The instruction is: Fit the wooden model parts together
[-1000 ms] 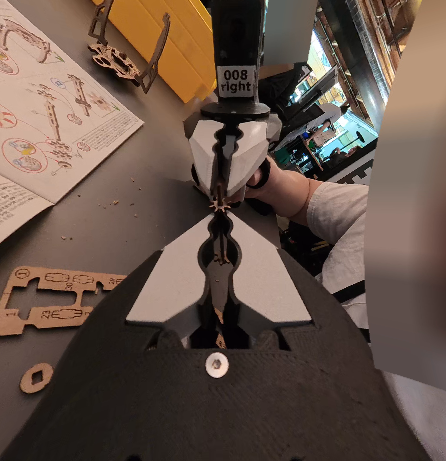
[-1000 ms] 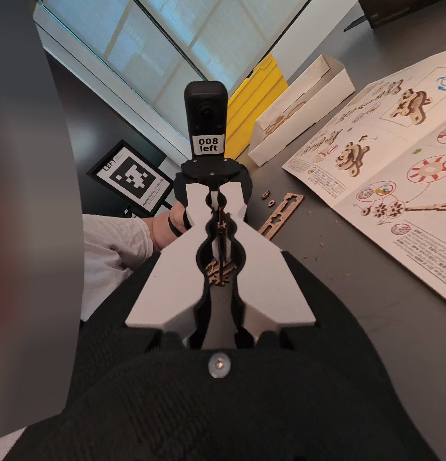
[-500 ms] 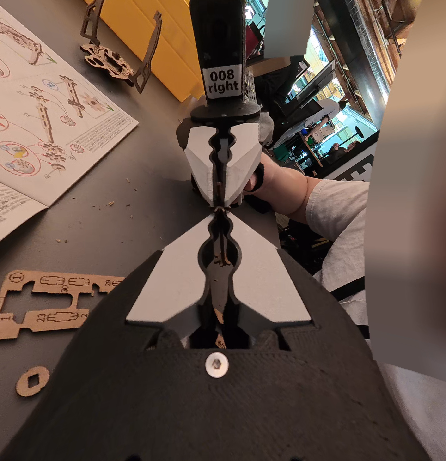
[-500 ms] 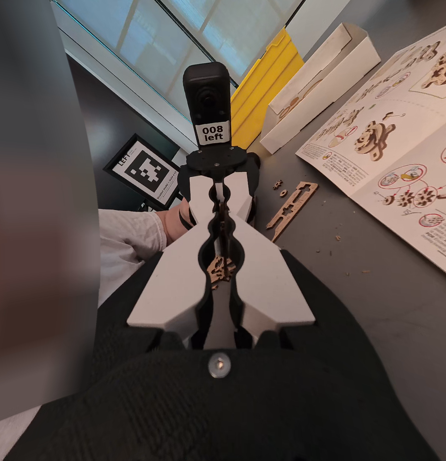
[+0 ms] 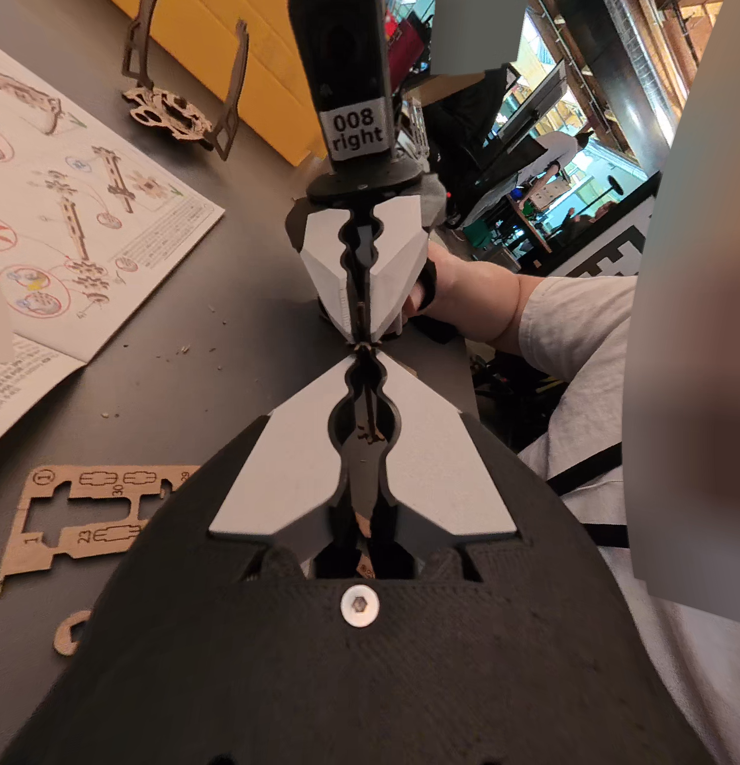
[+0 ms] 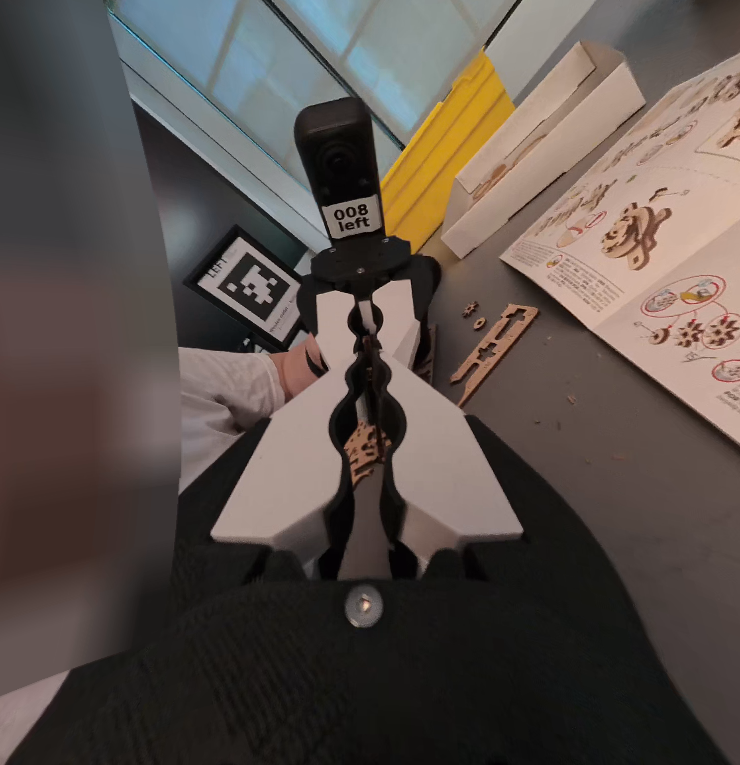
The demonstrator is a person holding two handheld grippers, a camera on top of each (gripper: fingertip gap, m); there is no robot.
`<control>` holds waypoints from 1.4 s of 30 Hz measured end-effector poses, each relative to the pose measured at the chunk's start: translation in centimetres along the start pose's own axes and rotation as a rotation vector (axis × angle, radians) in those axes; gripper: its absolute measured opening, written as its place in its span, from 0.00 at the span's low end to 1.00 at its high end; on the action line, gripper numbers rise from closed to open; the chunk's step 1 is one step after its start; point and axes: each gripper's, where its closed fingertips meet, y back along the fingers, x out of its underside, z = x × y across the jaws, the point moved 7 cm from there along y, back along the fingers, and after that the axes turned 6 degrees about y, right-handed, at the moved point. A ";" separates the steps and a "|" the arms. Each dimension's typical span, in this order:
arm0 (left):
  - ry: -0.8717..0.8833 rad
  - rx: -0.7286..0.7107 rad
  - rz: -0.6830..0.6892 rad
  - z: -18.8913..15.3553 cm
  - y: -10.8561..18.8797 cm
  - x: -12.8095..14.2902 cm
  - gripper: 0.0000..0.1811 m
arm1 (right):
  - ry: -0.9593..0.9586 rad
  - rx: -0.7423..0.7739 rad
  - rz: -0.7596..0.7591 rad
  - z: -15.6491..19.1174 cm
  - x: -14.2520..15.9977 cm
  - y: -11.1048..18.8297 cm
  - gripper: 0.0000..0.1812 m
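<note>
My left gripper [image 5: 362, 362] is shut on a thin wooden stick [image 5: 370, 414], seen edge-on between its white fingers. My right gripper [image 5: 362, 337] faces it tip to tip above the grey table. A small wooden gear [image 5: 363, 347] sits right where the two tips meet, mostly hidden. In the right wrist view, my right gripper [image 6: 368, 356] is shut on a flat wooden cut-out part [image 6: 366, 451] that shows in the hollow between its fingers. The left gripper [image 6: 366, 331] stands straight ahead, touching or nearly touching it.
An instruction sheet [image 5: 70, 227] lies on the table and also shows in the right wrist view [image 6: 649, 310]. A yellow bin [image 5: 252, 62], a part-built wooden model [image 5: 173, 107], a punched wooden frame [image 5: 90, 517], a white box [image 6: 546, 136] and a loose gear [image 6: 469, 308] lie around. The grippers are tip to tip, or close to it. The part-built wooden model [image 5: 173, 107] is about equally far from each gripper, around 25 cm.
The two grippers have closed the gap and now meet tip to tip. The small gear that showed its teeth between them a second ago is now nearly hidden.
</note>
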 end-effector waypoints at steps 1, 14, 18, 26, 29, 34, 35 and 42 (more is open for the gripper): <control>0.009 0.018 -0.016 -0.1 0.0 -0.1 0.00 | -0.012 -0.015 -0.010 0.0 -0.1 0.1 0.00; 0.037 0.053 -0.038 -0.3 -0.1 -0.2 0.00 | -0.015 -0.052 -0.107 0.3 -1.3 1.0 0.01; 0.037 0.046 -0.012 -0.3 -0.1 -0.1 0.00 | -0.027 -0.061 -0.089 0.2 -1.3 1.0 0.01; -0.082 -0.071 0.186 -1.2 0.3 -0.6 0.00 | 0.164 -0.041 0.016 1.2 -1.4 0.5 0.00; -0.192 -0.163 0.227 -2.8 0.0 -1.9 0.00 | 0.248 -0.093 -0.040 2.0 -2.2 1.1 0.00; -0.445 -0.351 0.395 -6.4 -0.5 -3.8 0.00 | 0.539 -0.196 -0.129 4.5 -3.0 1.8 0.01; -0.524 -0.388 0.422 -7.2 -0.8 -4.2 0.00 | 0.604 -0.215 -0.159 5.1 -3.2 2.1 0.01; -0.985 -0.567 0.563 -11.8 -2.5 -6.2 0.00 | 1.024 -0.287 -0.360 8.5 -3.6 4.4 0.01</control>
